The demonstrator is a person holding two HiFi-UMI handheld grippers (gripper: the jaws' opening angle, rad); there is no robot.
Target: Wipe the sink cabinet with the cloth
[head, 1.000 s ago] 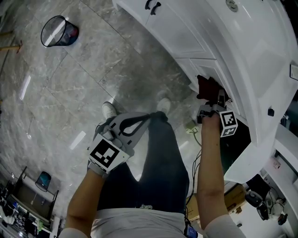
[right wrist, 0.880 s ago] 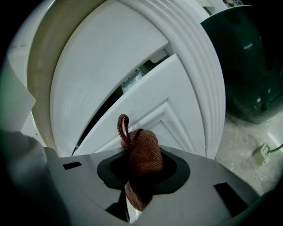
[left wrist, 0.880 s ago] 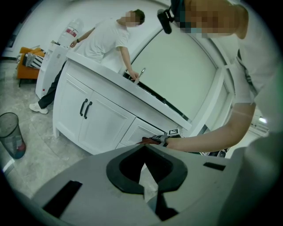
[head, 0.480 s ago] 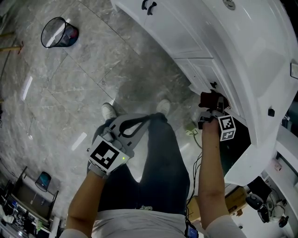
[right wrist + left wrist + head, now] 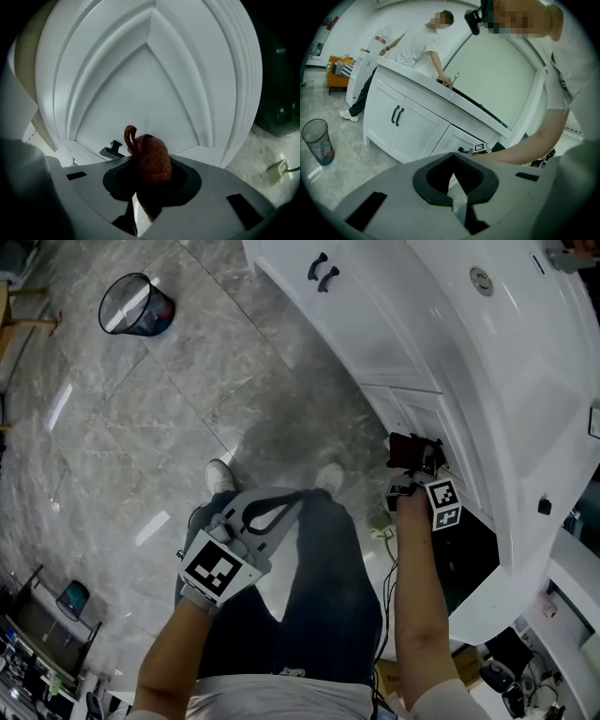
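Observation:
My right gripper (image 5: pixel 417 465) is shut on a dark red cloth (image 5: pixel 405 450) and holds it against a white panelled door (image 5: pixel 420 418) of the sink cabinet (image 5: pixel 375 324). In the right gripper view the bunched cloth (image 5: pixel 149 157) sticks up between the jaws, close to the door panel (image 5: pixel 150 89), with a small black handle (image 5: pixel 111 150) just left of it. My left gripper (image 5: pixel 265 512) hangs over the person's thigh, away from the cabinet, shut with nothing in it. From the left gripper view the cabinet (image 5: pixel 408 126) shows ahead.
A dark open compartment (image 5: pixel 464 559) lies right of the door. A mesh bin (image 5: pixel 136 304) stands on the grey floor, far left. A plug and cable (image 5: pixel 380 532) lie on the floor near the cabinet. Another person (image 5: pixel 422 42) stands at the sink's far end.
My right gripper has slid the cloth a short way along the door panel. The head view has shifted a little. The left gripper stays over the thigh.

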